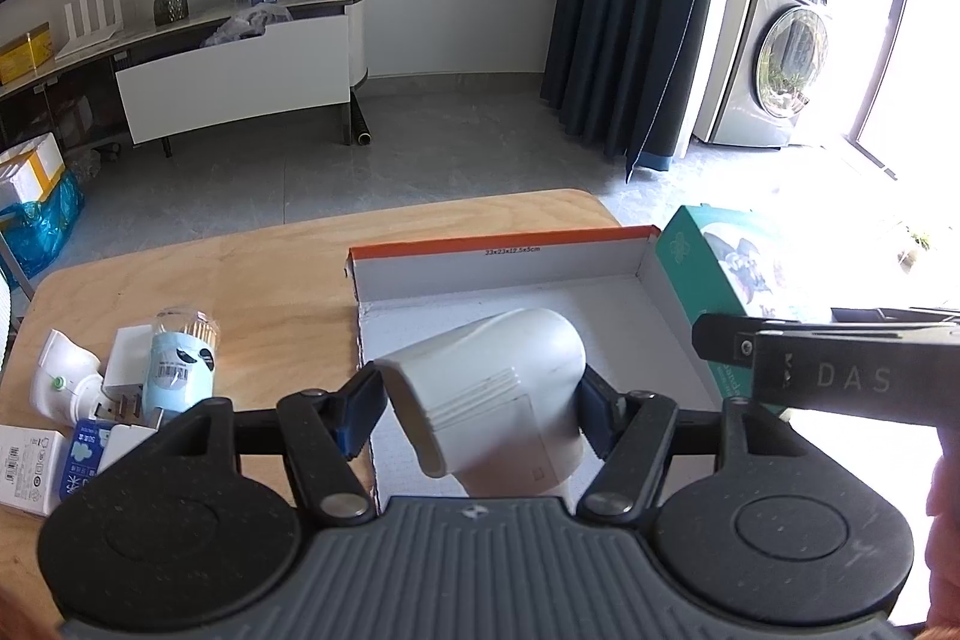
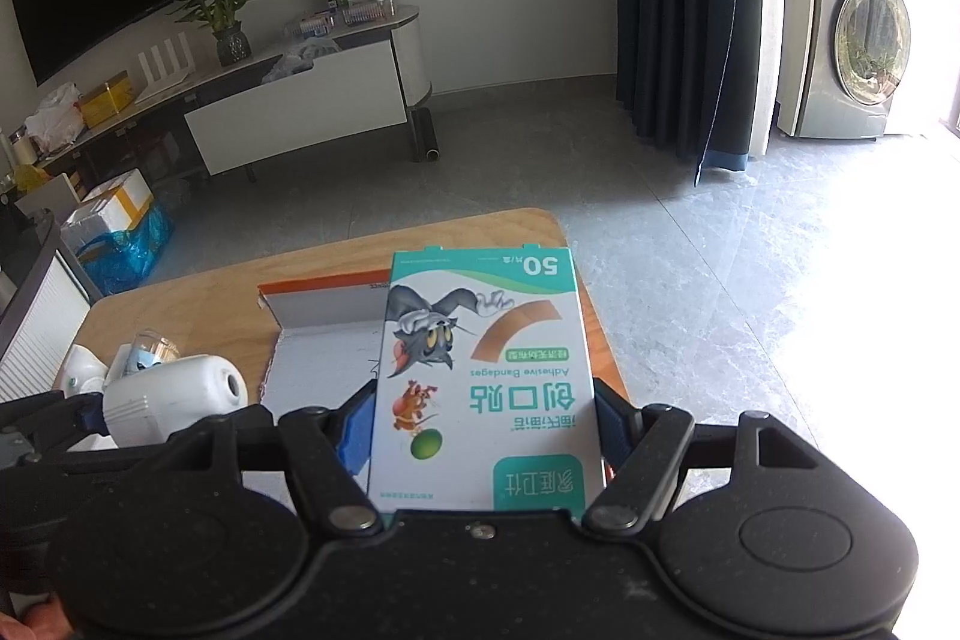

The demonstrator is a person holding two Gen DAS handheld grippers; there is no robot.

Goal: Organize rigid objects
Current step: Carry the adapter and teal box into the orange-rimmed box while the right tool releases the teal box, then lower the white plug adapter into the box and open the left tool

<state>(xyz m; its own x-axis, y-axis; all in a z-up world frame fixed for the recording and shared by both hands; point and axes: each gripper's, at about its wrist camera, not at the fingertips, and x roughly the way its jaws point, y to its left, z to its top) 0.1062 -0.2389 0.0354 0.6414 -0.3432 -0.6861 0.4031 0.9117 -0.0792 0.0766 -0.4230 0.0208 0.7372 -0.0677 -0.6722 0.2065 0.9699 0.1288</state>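
Wood table (image 1: pixel 288 256), open tray (image 1: pixel 504 268) on it; grey floor, TV, washer behind. Left gripper (image 1: pixel 480 400) clamps white device (image 1: pixel 498 388) (over tray); right gripper (image 2: pixel 483 424) clamps bandage box (image 2: pixel 486 370).

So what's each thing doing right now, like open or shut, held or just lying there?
Left gripper: shut on the white device.
White device: held over the cardboard box.
Right gripper: shut on the bandage box.
Bandage box: closed, held, print upside down in the right wrist view.
Cardboard box: open, on the wooden table.
Toothpick jar: lid on, lying on the table.
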